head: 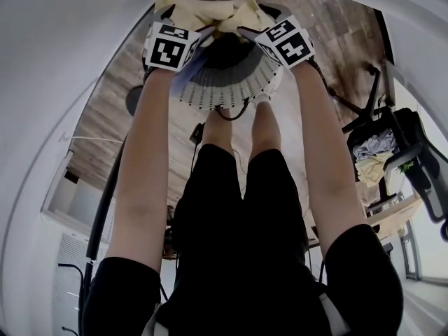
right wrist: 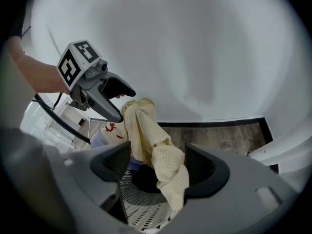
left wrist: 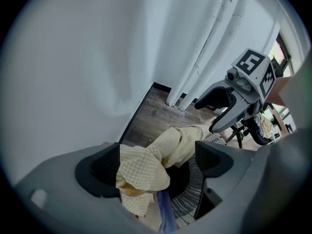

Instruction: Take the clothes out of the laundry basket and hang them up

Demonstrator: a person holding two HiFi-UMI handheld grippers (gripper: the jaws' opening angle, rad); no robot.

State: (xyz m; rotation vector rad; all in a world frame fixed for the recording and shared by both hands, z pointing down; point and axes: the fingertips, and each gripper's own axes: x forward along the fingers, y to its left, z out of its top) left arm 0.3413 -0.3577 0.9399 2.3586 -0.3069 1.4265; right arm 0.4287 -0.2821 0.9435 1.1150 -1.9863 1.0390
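A white perforated laundry basket (head: 224,93) stands on the wood floor in front of the person's legs. Both grippers hang over its rim, and a pale yellow checked cloth (head: 210,12) rises out of it between them. My left gripper (left wrist: 158,162) is open wide; the yellow cloth (left wrist: 146,167) is bunched against its left pad only. My right gripper (right wrist: 158,165) is open, and the cloth (right wrist: 156,150) hangs loosely down through its gap. A lilac garment (left wrist: 165,213) and a white one with red print (right wrist: 109,130) lie in the basket.
A white wall rises just behind the basket, with white pipes (left wrist: 204,43) at its corner. A black stand with clothes piled on it (head: 378,156) stands to the right. A dark cable (head: 231,114) runs across the floor by the basket.
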